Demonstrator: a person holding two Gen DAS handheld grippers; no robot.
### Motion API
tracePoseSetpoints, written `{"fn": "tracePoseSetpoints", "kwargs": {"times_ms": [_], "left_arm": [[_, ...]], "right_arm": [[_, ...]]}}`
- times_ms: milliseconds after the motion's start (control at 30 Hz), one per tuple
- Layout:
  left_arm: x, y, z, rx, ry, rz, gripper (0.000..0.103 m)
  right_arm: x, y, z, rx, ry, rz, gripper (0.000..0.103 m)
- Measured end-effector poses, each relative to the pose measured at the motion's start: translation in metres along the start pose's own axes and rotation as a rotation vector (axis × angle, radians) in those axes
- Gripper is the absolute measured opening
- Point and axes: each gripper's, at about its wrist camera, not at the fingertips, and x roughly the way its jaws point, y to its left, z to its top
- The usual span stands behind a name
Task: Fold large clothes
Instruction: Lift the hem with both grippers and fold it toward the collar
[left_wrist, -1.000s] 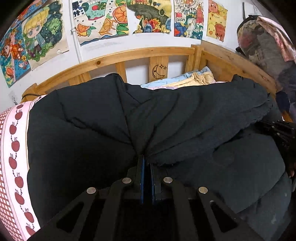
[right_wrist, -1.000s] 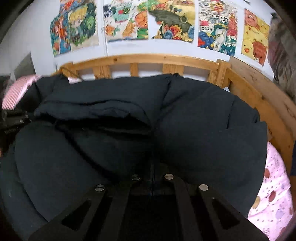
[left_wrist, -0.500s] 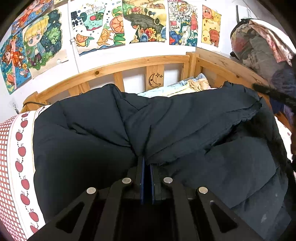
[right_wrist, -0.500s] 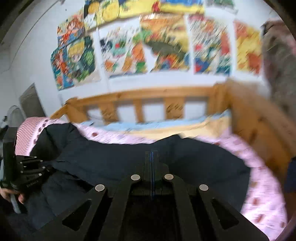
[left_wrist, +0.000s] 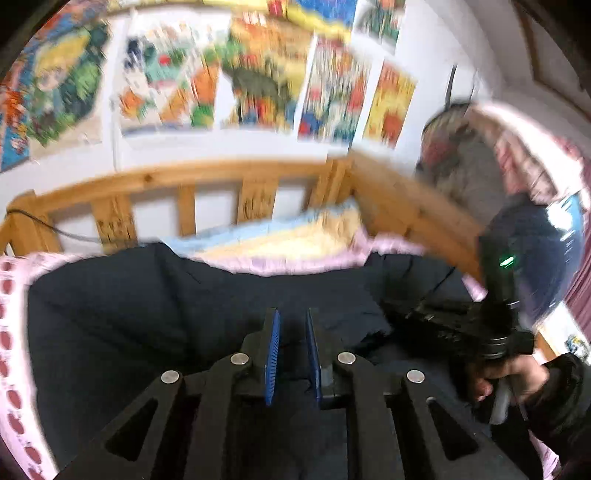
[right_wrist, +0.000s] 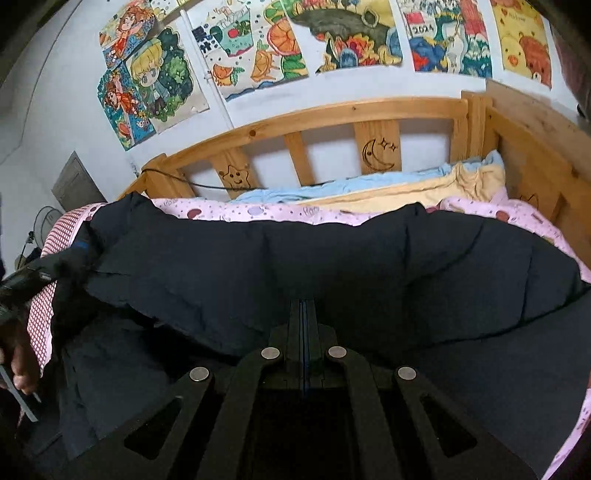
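Observation:
A large dark padded jacket (right_wrist: 332, 254) lies spread across the bed, with one layer folded over the lower part. In the blurred left wrist view the jacket (left_wrist: 147, 314) sits below my left gripper (left_wrist: 291, 325), whose blue pads (left_wrist: 272, 350) stand apart with nothing between them. My right gripper (right_wrist: 303, 306) is shut, its fingers pressed together at the folded layer's edge, pinching the fabric. The right gripper (left_wrist: 417, 317) also shows in the left wrist view, low on the jacket's right side and held by a hand (left_wrist: 509, 373). The left gripper (right_wrist: 83, 245) appears at the jacket's left end.
A wooden bed rail (right_wrist: 332, 114) runs along the wall under colourful posters (right_wrist: 258, 48). Pink patterned sheet (right_wrist: 258, 214) and blue and yellow bedding (right_wrist: 406, 184) lie beyond the jacket. Clothes hang at the right (left_wrist: 480, 162). A cable (right_wrist: 192, 182) trails over the rail.
My left gripper has opened and let go of the jacket. The raised jacket has come down flat, uncovering the pink sheet and bedding behind. The right gripper stayed shut and lowered.

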Motion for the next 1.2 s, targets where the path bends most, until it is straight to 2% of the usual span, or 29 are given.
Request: {"fn": "tracePoseSetpoints", "kwargs": {"times_ms": [100,200,367,467,600,667,767,867,1033,1200], "left_arm": [[0.046,0.0,-0.008,-0.019,0.153,0.049,0.007],[0.066,0.007,-0.02,-0.045,0.183,0.054,0.005],[0.081,0.007,-0.038,-0.012,0.183,0.077,0.004],[0.077,0.007,-0.043,-0.003,0.146,0.078,0.004],[0.069,0.016,-0.048,-0.035,0.115,0.038,0.004],[0.068,0.018,-0.049,-0.041,0.115,0.035,0.004],[0.071,0.016,-0.051,-0.036,0.124,0.037,0.003],[0.076,0.014,-0.054,-0.024,0.127,0.051,0.003],[0.066,0.009,-0.051,-0.02,0.092,0.058,0.003],[0.045,0.002,-0.044,-0.036,0.064,0.089,0.004]], "right_arm": [[0.019,-0.012,-0.005,0.047,0.064,0.032,0.001],[0.038,-0.019,-0.018,0.074,0.099,0.045,0.001],[0.053,-0.01,-0.032,0.038,0.089,0.006,0.001],[0.039,0.0,-0.031,-0.004,0.043,-0.017,0.0],[0.009,0.024,-0.017,-0.087,-0.05,0.042,0.0],[0.013,0.03,-0.013,-0.106,-0.031,0.031,0.0],[0.042,0.022,-0.018,-0.061,0.08,0.006,0.001],[0.049,0.013,-0.025,-0.031,0.083,0.014,0.001],[0.028,0.018,-0.029,-0.044,0.004,0.002,0.001],[-0.011,0.007,-0.029,0.035,-0.101,-0.005,0.001]]}}
